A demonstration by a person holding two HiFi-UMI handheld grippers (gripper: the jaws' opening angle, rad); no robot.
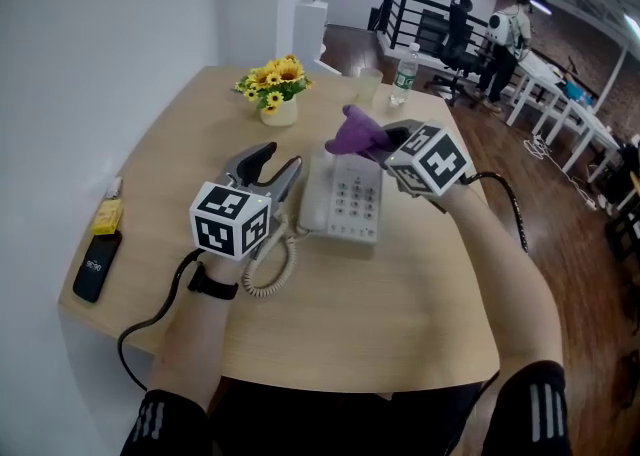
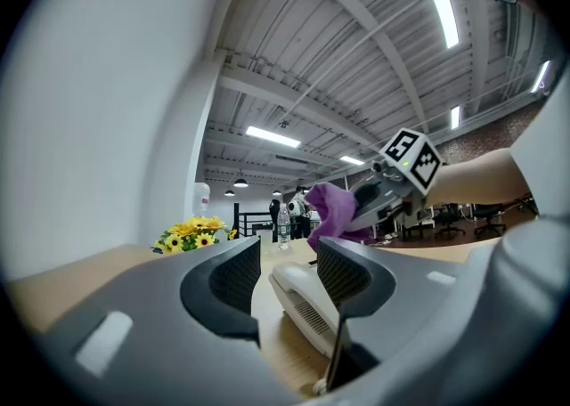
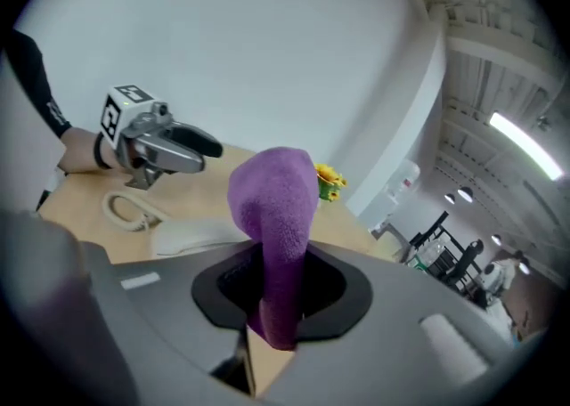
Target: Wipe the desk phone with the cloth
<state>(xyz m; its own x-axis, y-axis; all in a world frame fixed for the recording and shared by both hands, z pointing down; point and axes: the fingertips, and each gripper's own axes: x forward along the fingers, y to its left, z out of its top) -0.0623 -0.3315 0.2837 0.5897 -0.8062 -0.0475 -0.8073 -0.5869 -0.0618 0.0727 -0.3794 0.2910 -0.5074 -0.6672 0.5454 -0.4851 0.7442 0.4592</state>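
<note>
Item, desk phone (image 1: 347, 200): white, lying near the middle of the wooden counter (image 1: 400, 314), its handset (image 1: 316, 195) resting in the cradle on the left side and its coiled cord (image 1: 268, 270) trailing toward the near edge. Item, cloth (image 3: 276, 208): purple, standing bunched above the phone's far end; whether it is touching the phone cannot be told. Right hand-held gripper (image 3: 280, 293): jaws closing on the cloth's lower end and pinching it tight, with the rest of the cloth rising up between them. Left hand-held gripper (image 2: 287, 257): jaws standing wide apart and clamping nothing, hovering just beside the handset's left edge, with the handset showing in the gap ahead of them. Also sitting on the counter: a pot of yellow flowers (image 1: 272, 84) at the far edge, a water bottle (image 1: 403, 74) and a clear cup (image 1: 367, 87) near the far right corner, and a black mobile phone (image 1: 97, 264) with a yellow packet (image 1: 108, 214) just beyond it, both lying along the left edge.
</note>
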